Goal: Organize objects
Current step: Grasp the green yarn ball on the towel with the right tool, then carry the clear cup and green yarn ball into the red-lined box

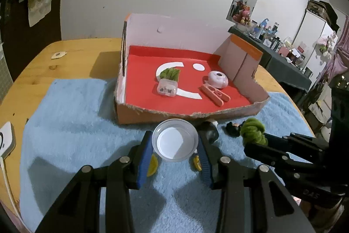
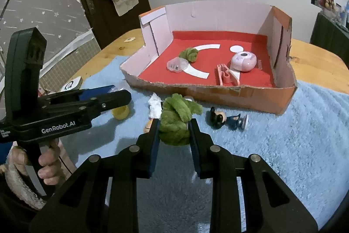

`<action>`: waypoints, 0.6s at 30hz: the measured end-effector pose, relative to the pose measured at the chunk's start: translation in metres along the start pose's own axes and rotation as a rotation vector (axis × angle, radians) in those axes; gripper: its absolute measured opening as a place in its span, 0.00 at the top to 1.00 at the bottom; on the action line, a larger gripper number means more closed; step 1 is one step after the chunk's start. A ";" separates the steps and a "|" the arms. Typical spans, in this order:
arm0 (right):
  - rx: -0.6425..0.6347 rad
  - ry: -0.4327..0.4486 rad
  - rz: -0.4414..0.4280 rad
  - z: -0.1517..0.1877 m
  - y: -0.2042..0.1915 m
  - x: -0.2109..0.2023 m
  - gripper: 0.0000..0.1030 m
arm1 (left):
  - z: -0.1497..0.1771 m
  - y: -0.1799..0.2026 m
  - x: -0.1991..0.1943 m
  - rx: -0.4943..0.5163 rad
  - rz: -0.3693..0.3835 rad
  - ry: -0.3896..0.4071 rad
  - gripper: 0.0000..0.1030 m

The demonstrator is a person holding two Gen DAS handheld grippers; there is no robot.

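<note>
My left gripper (image 1: 175, 143) is shut on a small clear plastic cup with a white bottom (image 1: 175, 141), held above the blue mat. My right gripper (image 2: 174, 130) is shut on a fuzzy green bundle (image 2: 175, 121), also seen at the right of the left wrist view as the green bundle (image 1: 254, 131). Ahead stands an open cardboard box with a red floor (image 1: 144, 71) (image 2: 220, 86). Inside it lie another green bundle (image 2: 189, 54), a clear plastic case (image 2: 177, 64), a pink round gadget (image 2: 243, 61) and a pink clip (image 2: 226, 78).
On the blue mat (image 2: 283, 134) lie a small dark figurine (image 2: 226, 118), a yellow ring (image 2: 120, 112) and a crumpled white scrap (image 2: 155, 107). A white card (image 2: 70, 85) sits at the mat's left edge. A person's hand (image 2: 47, 164) holds the left tool. A wooden table (image 1: 65, 62) lies beneath.
</note>
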State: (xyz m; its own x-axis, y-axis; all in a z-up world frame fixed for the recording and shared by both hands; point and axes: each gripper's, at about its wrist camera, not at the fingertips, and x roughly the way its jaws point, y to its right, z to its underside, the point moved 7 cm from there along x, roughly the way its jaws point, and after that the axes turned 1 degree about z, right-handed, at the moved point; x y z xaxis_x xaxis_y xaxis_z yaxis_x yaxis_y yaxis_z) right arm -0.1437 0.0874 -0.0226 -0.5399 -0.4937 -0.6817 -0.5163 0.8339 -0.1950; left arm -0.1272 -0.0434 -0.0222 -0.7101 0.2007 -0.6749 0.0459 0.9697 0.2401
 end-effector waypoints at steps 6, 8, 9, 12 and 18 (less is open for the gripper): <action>0.012 0.009 -0.007 -0.004 0.003 -0.003 0.76 | -0.012 0.003 0.001 0.018 -0.005 0.014 0.59; 0.016 0.012 -0.007 -0.007 0.005 -0.003 0.76 | -0.016 0.005 0.002 0.023 -0.007 0.018 0.59; 0.017 0.013 -0.007 -0.007 0.005 -0.004 0.76 | -0.018 0.005 0.002 0.025 -0.006 0.019 0.59; 0.016 0.016 -0.006 -0.011 0.007 -0.004 0.76 | -0.023 0.006 0.005 0.030 -0.004 0.019 0.59; 0.012 0.022 -0.004 -0.018 0.009 -0.004 0.76 | -0.034 0.008 0.014 0.033 0.006 0.010 0.59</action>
State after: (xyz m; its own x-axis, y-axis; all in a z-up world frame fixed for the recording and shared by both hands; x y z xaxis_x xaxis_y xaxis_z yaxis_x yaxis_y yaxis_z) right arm -0.1576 0.0924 -0.0090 -0.5525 -0.5019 -0.6655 -0.5106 0.8349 -0.2058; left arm -0.1603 -0.0375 -0.0057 -0.7165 0.2057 -0.6666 0.0736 0.9725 0.2210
